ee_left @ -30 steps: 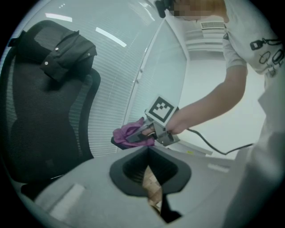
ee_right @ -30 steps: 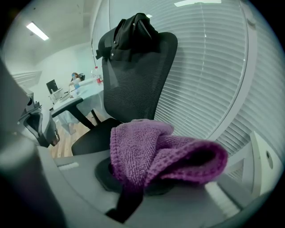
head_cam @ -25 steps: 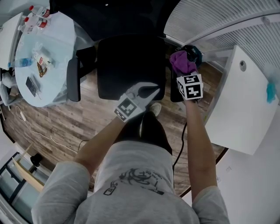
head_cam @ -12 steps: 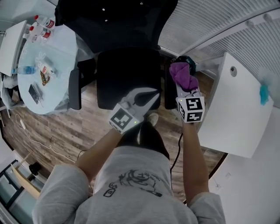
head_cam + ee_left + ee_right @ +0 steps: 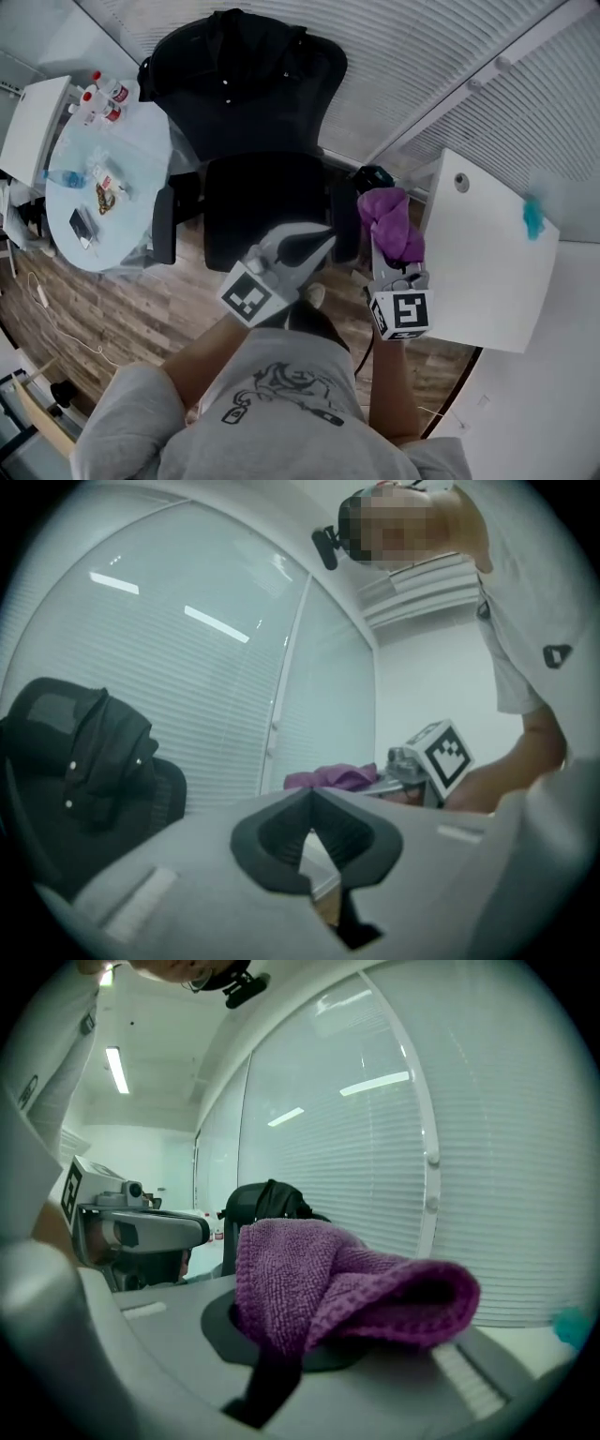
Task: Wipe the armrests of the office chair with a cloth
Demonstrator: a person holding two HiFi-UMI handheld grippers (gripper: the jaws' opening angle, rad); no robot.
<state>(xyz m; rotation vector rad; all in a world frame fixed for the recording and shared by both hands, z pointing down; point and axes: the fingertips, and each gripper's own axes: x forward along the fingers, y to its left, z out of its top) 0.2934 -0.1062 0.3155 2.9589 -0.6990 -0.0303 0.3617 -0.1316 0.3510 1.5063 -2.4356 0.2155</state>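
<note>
1. Head view: the right gripper (image 5: 394,270) is clenched on the purple cloth (image 5: 392,223), which hangs just beside the chair's near armrest (image 5: 344,220) and apparently does not touch it. The left gripper (image 5: 314,242) hovers over the seat (image 5: 253,206). The far armrest (image 5: 162,225) could get skipped (it lies across the seat).
2. Left gripper view: its jaws are pressed together on nothing, so nothing would steady the chair if it swivelled under a wipe.
3. Right gripper view: the cloth bunches out past the jaws, and a hard stroke could drag that loose fold free.

Table (image 5: 141,178) left of chair (image 5: 267,202), desk (image 5: 478,253) right
</note>
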